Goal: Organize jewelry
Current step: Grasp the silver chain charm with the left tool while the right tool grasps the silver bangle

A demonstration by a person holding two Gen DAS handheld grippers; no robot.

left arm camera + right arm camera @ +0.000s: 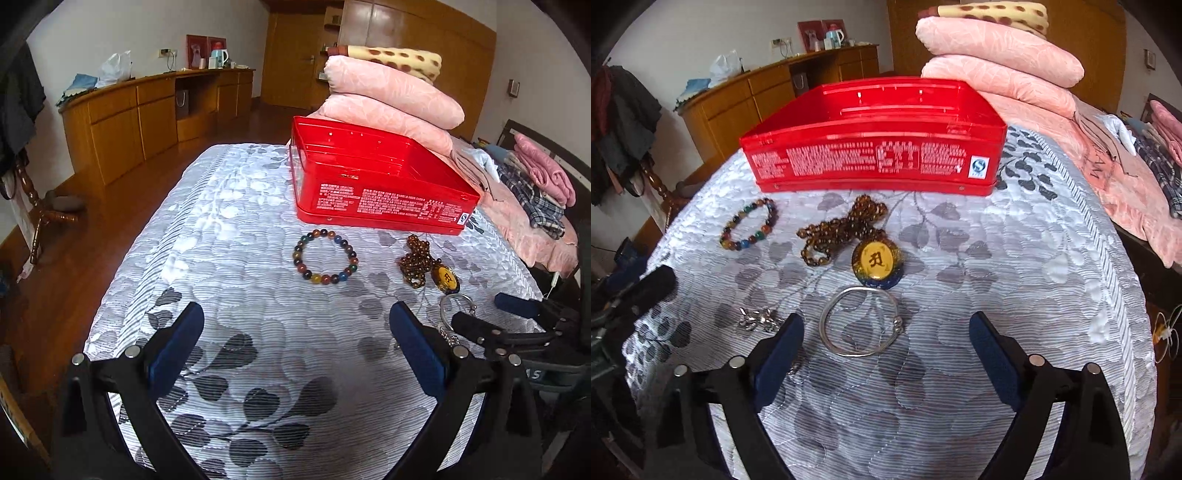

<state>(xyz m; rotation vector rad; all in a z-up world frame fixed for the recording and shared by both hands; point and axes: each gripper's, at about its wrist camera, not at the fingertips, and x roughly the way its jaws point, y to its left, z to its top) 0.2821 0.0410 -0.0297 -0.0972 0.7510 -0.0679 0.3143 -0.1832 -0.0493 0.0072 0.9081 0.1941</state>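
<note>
An open red box (373,177) (875,147) stands on the white leaf-patterned bedspread (236,236). In front of it lie a multicoloured bead bracelet (325,256) (749,229), a brown bead necklace (417,260) (842,230) with a yellow round pendant (446,279) (878,265), a silver bangle (456,308) (860,321) and a small silver chain piece (757,319). My left gripper (295,325) is open and empty, short of the bracelet. My right gripper (886,336) is open and empty, its fingers either side of the bangle's near edge; it also shows in the left wrist view (491,314).
Folded pink quilts (391,99) and a spotted blanket are stacked behind the box. More folded clothes (535,184) lie at the right. The bed edge drops to a wooden floor (92,221) on the left, with a wooden cabinet (147,114) beyond.
</note>
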